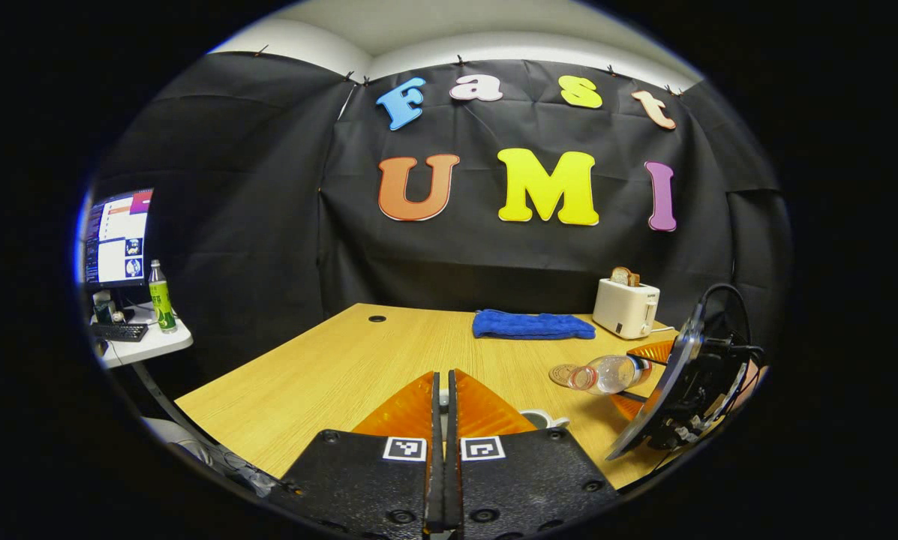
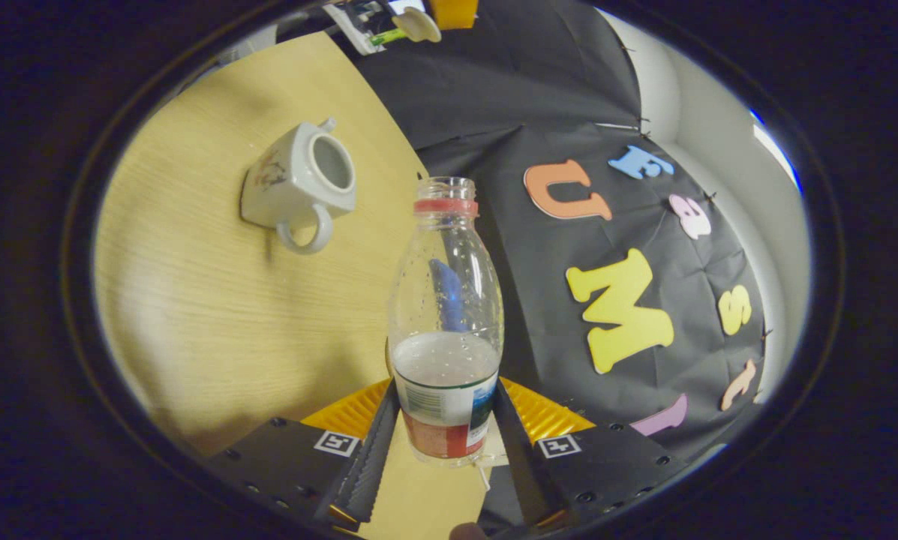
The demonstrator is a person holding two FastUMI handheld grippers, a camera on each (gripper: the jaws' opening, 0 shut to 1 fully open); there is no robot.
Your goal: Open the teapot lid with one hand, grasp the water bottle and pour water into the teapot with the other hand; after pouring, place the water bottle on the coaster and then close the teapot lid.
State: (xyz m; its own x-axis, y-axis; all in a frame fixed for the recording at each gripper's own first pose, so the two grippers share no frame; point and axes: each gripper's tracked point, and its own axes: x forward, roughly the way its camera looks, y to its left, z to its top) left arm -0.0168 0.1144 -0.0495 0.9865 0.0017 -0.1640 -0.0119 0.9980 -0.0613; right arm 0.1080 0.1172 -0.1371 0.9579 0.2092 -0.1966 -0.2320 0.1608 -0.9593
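- Right gripper view: the water bottle (image 2: pixel 446 315), uncapped, is clamped at centre by the right tongs (image 2: pixel 445 442); the open teapot (image 2: pixel 301 182) is seen upper left.
- Left tongs (image 1: pixel 440 409) are pressed together at bottom centre.

Left gripper (image 1: pixel 441 390) closed, right gripper (image 2: pixel 445 420) clamped.

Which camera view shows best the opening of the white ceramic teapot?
The right gripper view: the white ceramic teapot stands on the wooden table, its lidless round mouth, handle and spout all visible. In the left gripper view, just its rim peeks from behind the closed left gripper.
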